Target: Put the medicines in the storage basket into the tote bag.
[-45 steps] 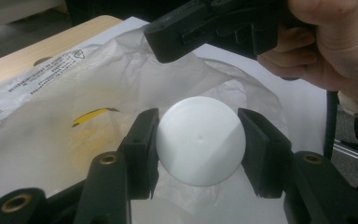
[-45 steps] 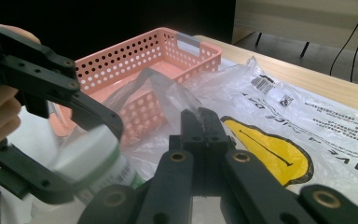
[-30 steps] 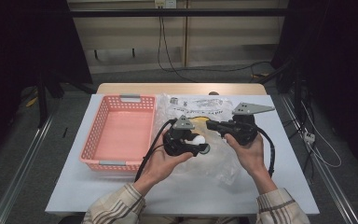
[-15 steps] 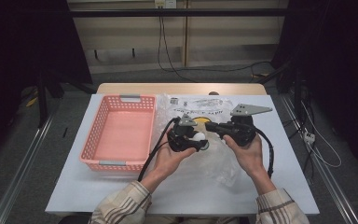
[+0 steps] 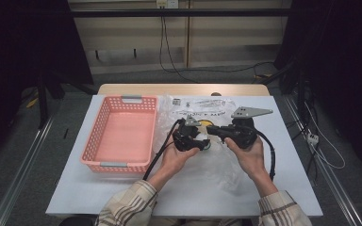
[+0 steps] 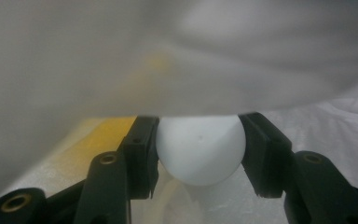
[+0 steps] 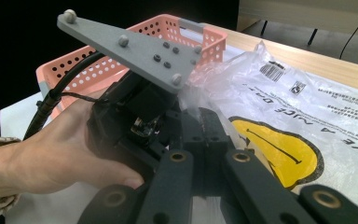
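Jaws of the left gripper (image 6: 198, 149) clamp a white ball (image 6: 199, 148) between their black pads, one pad touching each side — the ball sits inside a clear plastic bag (image 5: 202, 141), with the cloudy film draped over it and a yellow patch showing through at the left. The right gripper (image 7: 200, 123) has its jaws drawn together on a pinch of the bag's film, close beside the left gripper's body, whose grey plate (image 7: 130, 46) stands just above. In the high view the two grippers meet nose to nose over the middle of the bag, left gripper (image 5: 199, 141) and right gripper (image 5: 212, 130) nearly touching, each held in a hand — left hand (image 5: 176, 157), right hand (image 5: 250, 155) — with plaid sleeves coming in from the bottom edge. The bag lies flat on a white sheet (image 5: 75, 188) covering the table; it carries black print and a yellow mark (image 7: 284, 154). A pink basket (image 5: 94, 136) stands just left of the bag, nothing visible in it.
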